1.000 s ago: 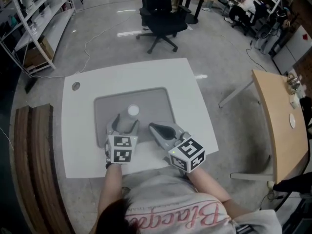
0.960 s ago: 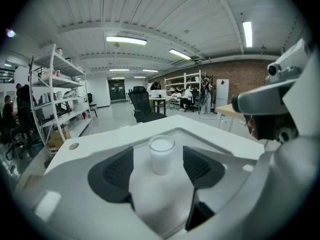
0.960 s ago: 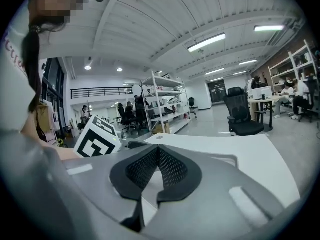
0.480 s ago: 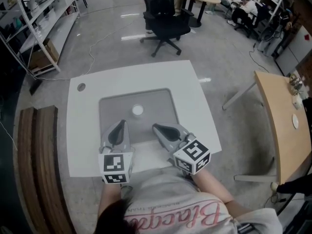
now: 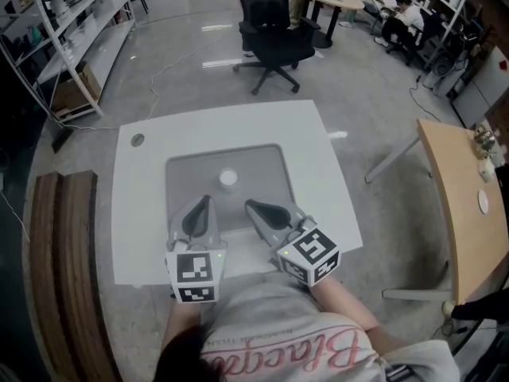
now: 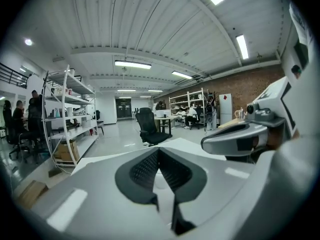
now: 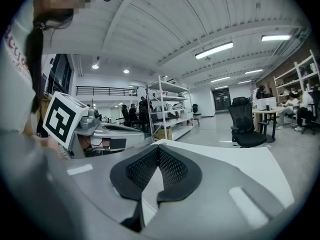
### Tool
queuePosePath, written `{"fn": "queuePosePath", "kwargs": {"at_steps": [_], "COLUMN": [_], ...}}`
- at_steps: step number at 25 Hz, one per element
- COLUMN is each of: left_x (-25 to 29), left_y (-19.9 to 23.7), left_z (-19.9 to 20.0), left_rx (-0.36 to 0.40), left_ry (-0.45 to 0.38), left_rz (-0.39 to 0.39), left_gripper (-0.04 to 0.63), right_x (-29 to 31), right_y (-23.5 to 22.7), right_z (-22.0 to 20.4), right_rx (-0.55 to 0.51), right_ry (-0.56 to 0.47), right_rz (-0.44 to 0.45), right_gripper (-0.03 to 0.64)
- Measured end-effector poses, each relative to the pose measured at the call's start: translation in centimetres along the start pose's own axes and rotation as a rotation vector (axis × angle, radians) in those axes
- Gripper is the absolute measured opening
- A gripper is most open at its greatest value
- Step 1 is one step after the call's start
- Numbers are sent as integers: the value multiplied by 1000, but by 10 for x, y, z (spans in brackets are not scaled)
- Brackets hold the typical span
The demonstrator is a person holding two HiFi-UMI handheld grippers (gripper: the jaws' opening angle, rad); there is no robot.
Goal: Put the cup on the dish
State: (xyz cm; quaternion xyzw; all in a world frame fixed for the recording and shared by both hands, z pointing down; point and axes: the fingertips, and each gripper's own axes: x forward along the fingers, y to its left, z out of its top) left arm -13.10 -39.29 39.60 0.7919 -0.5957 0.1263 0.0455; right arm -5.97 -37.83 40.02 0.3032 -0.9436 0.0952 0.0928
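Note:
A small white cup (image 5: 228, 178) stands on the grey mat (image 5: 184, 177) in the middle of the white table (image 5: 310, 157). I cannot make out a dish under it. My left gripper (image 5: 205, 200) is shut and empty, just short of the cup and to its left. My right gripper (image 5: 249, 207) is also shut and empty, near the cup's right side. Both point away from the person. In the left gripper view the pads (image 6: 145, 168) meet with nothing between them, and a pale blur shows behind them. The right gripper view shows closed pads (image 7: 142, 168) too.
A black office chair (image 5: 274, 34) stands on the floor beyond the table. Metal shelving (image 5: 71, 30) lines the far left. A wooden bench (image 5: 56, 277) runs along the table's left, and a wooden table (image 5: 457, 205) stands at the right. A round hole (image 5: 138, 140) sits in the table's far left corner.
My left gripper stood open around the cup, then drew back toward the person and shut. The cup stays on the mat. The right gripper barely moved.

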Motion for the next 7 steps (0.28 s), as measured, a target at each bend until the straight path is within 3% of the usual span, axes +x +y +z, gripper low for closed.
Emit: {"fn": "queuePosePath", "kwargs": {"at_steps": [7], "left_x": [-2], "left_y": [-4], "left_z": [-1], "left_rx": [14], "left_ry": [28], "left_rz": [24], "left_gripper": [-2], "right_x": [4], "right_y": [-1], "right_z": [0], "right_rx": [-5], "right_ry": [27], "right_rz": [-79], "right_gripper": [1]}}
